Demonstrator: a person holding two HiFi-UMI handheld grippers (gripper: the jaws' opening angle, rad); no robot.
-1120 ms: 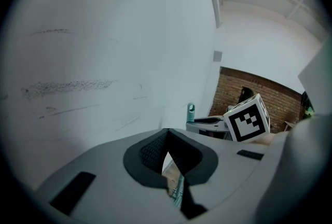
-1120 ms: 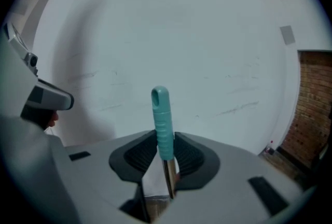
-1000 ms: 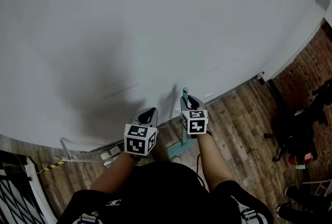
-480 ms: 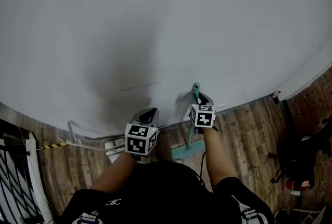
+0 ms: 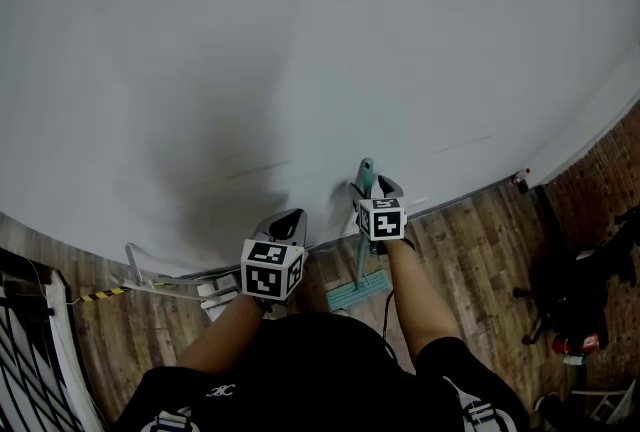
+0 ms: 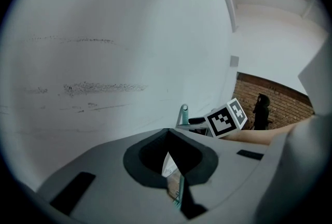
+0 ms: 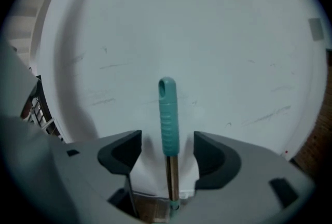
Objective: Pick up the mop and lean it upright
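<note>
The mop stands upright against the white wall (image 5: 300, 40). Its teal handle (image 5: 365, 172) touches the wall and its teal head (image 5: 357, 291) rests on the wooden floor. My right gripper (image 5: 376, 190) is at the top of the handle. Its jaws are opening, and in the right gripper view the teal grip (image 7: 167, 116) stands between the two dark pads (image 7: 120, 151) with a gap on each side. My left gripper (image 5: 285, 222) hovers to the left of the mop, shut and holding nothing. The left gripper view shows the handle tip (image 6: 183, 113) beyond its closed jaws.
White pipes and cables (image 5: 165, 282) with yellow-black tape (image 5: 100, 297) lie along the wall base at left. A black rack (image 5: 25, 360) stands at the far left. At right are a brick wall (image 5: 612, 170) and dark equipment (image 5: 575, 290).
My right gripper has reached forward towards the wall with the mop handle, which now stands more upright. The left gripper has stayed in place.
</note>
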